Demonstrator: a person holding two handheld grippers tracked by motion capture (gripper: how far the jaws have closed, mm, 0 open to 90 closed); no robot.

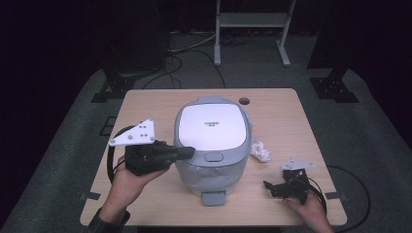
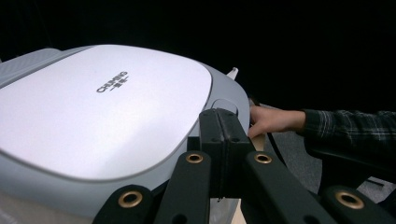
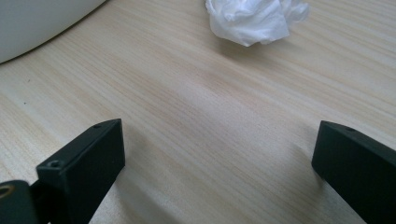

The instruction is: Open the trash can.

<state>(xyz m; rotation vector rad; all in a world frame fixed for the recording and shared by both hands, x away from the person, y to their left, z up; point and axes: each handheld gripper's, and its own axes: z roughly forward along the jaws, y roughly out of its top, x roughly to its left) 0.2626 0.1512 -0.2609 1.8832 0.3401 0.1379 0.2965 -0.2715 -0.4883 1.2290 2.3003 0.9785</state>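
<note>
A grey and white rice cooker point(image 1: 212, 143) stands in the middle of the wooden table point(image 1: 286, 116), its lid down. My left gripper point(image 1: 188, 152) is shut with nothing between its jaws, and its tips sit at the front left edge of the lid, close to the lid's release button point(image 1: 214, 157). In the left gripper view the shut jaws meet beside the white lid point(image 2: 93, 107) and the button point(image 2: 224, 105). My right gripper point(image 1: 271, 186) rests low over the table at the front right, jaws wide apart, pointing toward a crumpled white tissue point(image 3: 254, 18).
The crumpled tissue point(image 1: 260, 150) lies just right of the cooker. A small grey piece point(image 1: 214, 198) sticks out at the cooker's front base. A cable hole point(image 1: 244, 101) is in the table's far edge. Beyond the table stand a white rack point(image 1: 252, 22) and dark stands.
</note>
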